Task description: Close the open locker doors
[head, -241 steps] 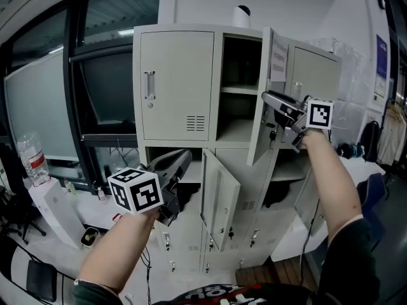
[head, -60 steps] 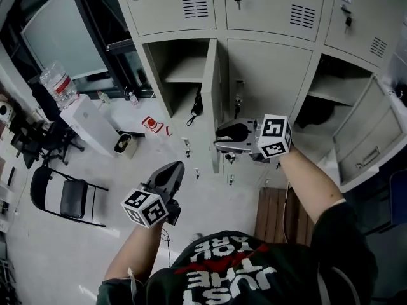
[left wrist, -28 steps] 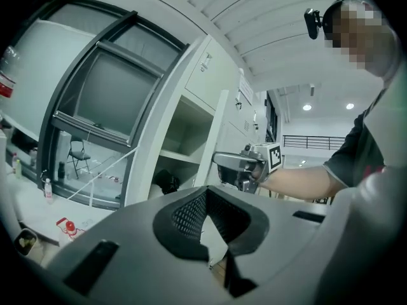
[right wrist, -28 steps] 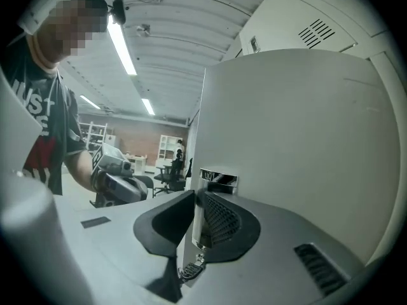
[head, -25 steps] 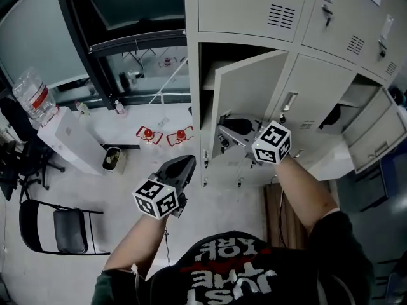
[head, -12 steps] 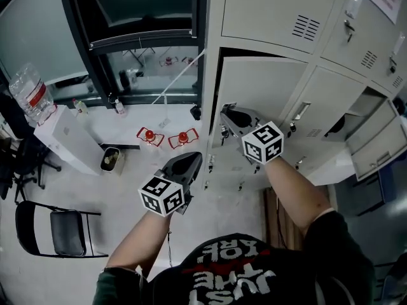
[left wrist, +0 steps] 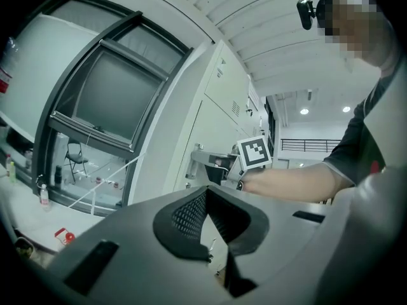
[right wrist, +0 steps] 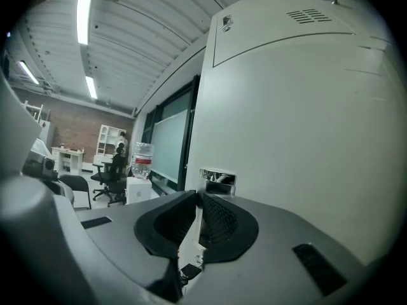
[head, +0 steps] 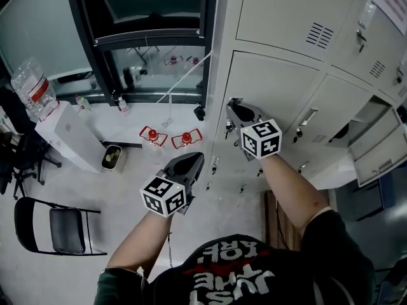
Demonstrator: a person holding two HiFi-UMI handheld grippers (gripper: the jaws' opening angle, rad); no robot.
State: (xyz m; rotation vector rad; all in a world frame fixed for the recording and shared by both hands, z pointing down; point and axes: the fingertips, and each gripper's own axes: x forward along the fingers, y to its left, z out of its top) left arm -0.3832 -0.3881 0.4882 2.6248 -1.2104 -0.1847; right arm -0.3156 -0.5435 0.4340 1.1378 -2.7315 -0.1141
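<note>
The grey locker block (head: 280, 18) fills the upper right of the head view. Its lower-left door (head: 273, 88) lies flush with the frame. My right gripper (head: 235, 107) rests against that door's left edge, by the chrome handle (right wrist: 217, 176). Its jaws have just been closing, and they look shut with nothing between them (right wrist: 196, 199). Further right, another lower door (head: 376, 150) stands open. My left gripper (head: 193, 162) hangs over the floor, away from the lockers, its jaws shut and empty (left wrist: 206, 192).
A black window frame (head: 146, 37) runs left of the lockers. On the floor are two red items (head: 168, 136), a small tin (head: 113, 157), a white box (head: 67, 135) with a water bottle (head: 32, 88), a folding chair (head: 57, 227) and a wooden board (head: 280, 215).
The lower-left door has swung from half open to flush with the frame. My right gripper followed it in toward the locker. The left gripper drifted slightly right.
</note>
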